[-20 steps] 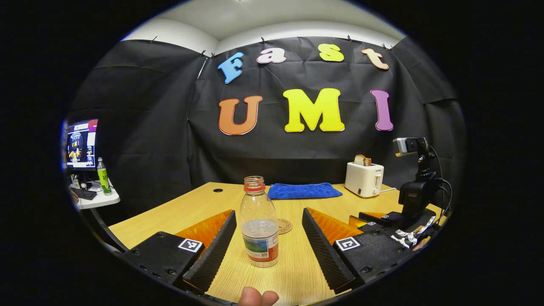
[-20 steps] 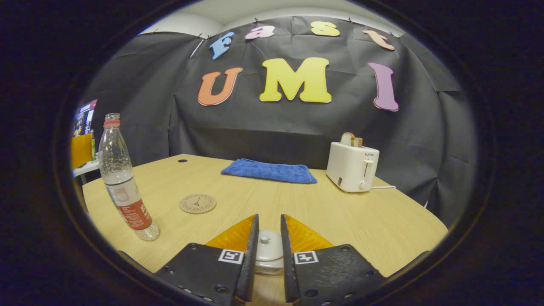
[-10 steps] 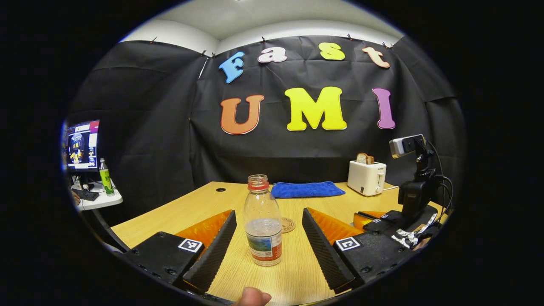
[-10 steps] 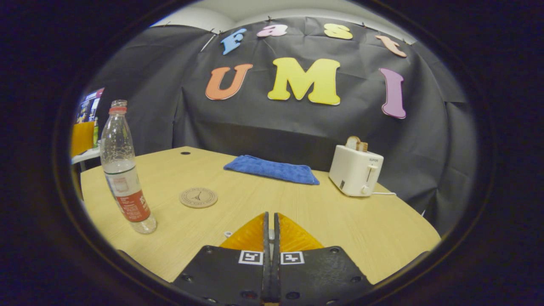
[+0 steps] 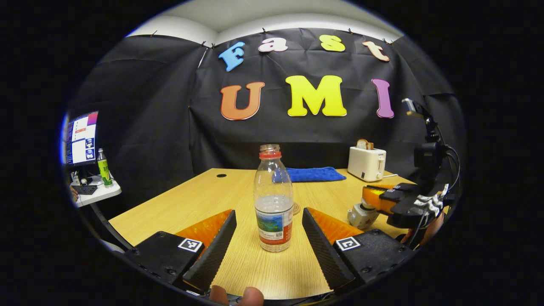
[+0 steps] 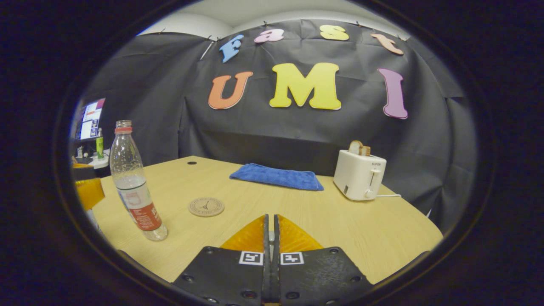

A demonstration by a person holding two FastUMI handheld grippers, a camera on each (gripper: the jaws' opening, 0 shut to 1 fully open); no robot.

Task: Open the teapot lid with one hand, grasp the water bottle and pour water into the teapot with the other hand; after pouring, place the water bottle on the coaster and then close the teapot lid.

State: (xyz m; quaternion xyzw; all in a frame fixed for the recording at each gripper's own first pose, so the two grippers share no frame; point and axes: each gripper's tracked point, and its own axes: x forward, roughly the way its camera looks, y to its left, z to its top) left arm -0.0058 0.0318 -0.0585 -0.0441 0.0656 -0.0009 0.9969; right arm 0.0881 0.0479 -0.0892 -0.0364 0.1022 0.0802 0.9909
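A clear water bottle (image 5: 273, 199) with a red neck ring, no cap and some water stands on the wooden table (image 5: 191, 204). My left gripper (image 5: 268, 212) is open, one finger on each side of the bottle, not touching it. Behind the bottle lies a round cork coaster (image 6: 206, 207). My right gripper (image 6: 270, 221) is shut, with a white sliver of the teapot lid's knob between its fingers. In the left gripper view the right gripper (image 5: 376, 199) is raised at the right, and a white teapot lid (image 5: 360, 215) hangs under it. In the right gripper view the bottle (image 6: 136, 187) stands at the left.
A folded blue cloth (image 6: 276, 176) and a white toaster (image 6: 359, 175) with bread sit at the back of the table. A side desk with a monitor (image 5: 80, 138) and a green bottle (image 5: 102, 167) stands to the left. A person's fingertip (image 5: 238, 295) shows at the bottom edge.
My right gripper closed on the lid's knob and then rose from the table. My left gripper stayed open and shifted a little around the bottle.
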